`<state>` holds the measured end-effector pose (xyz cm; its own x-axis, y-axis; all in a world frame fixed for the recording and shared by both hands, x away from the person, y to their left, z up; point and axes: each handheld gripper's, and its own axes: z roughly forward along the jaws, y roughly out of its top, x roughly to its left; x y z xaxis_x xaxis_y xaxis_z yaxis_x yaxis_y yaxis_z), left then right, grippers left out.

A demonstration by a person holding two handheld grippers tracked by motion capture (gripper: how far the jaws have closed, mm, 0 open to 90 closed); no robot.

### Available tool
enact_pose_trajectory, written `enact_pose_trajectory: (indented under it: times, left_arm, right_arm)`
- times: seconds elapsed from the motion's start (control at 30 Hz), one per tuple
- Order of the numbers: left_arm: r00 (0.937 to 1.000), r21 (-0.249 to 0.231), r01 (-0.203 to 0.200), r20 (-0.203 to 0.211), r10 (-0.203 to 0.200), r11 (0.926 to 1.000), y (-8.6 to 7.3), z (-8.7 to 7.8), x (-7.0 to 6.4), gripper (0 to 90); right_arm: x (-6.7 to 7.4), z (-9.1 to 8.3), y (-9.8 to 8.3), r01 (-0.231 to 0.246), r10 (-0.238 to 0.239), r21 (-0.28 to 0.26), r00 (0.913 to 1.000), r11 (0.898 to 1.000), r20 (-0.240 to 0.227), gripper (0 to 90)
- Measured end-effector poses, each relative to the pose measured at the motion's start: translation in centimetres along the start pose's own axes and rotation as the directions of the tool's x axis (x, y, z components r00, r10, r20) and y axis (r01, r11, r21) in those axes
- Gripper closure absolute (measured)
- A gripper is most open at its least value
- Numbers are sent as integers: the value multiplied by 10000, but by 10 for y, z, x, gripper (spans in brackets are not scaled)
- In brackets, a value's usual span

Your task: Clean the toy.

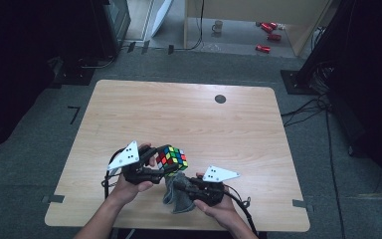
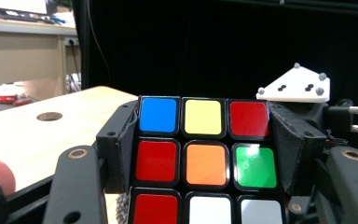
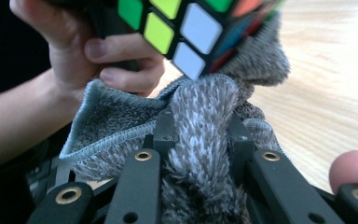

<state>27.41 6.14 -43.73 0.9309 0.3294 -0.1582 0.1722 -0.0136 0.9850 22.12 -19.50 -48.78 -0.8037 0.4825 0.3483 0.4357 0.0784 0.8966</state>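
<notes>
The puzzle cube (image 1: 171, 159) is being held above the wooden table (image 1: 189, 119), near the table's front edge, and it is sitting between the two jaws of the left gripper (image 1: 155, 160). In the left gripper view the jaws are pressing on the cube (image 2: 204, 161) from both sides, so this gripper is grasping the cube; the face toward the camera is showing blue, yellow and red stickers in its top row. Just below the cube a grey cloth (image 1: 176, 193) is hanging, and its upper fold is touching the cube's lower corner, as the right gripper view is showing (image 3: 200, 130). The right gripper (image 1: 183, 185) is clenched on this cloth, with a thick fold squeezed between its jaws. The left hand (image 1: 128, 184) is coming from the front of the table and wrapping the left gripper's body, pointing it toward the right. The right hand (image 1: 219, 206) is lying lower, right of the cube, and is pointing its gripper toward the cube's underside.
</notes>
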Motion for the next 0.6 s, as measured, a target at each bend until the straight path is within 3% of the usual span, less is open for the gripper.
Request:
enact_pose_trajectory:
  times: [0.17,0.37,0.43,0.53,0.6]
  left_arm:
    - [9999,64,-14,-106,15,10000,-1,0,1,353]
    - [9999,215,-136,-14,136,9997,-2,4,-2,353]
    - [9999,211,-121,5,121,9997,-2,2,-1,353]
    - [9999,316,-152,-15,153,9994,-3,2,-1,353]
    - [9999,319,-126,7,126,9994,-4,4,-2,353]
  right_arm:
    - [-6,-8,1,-408,436,-615,9981,9973,436,731]
    - [3,0,0,145,-144,-15,9989,9999,448,731]
    - [0,-5,4,70,-58,-194,9981,9998,621,730]
    - [-8,-21,13,-100,179,-932,9963,9956,840,730]
    - [-10,-26,15,-111,206,-1070,9959,9942,884,730]
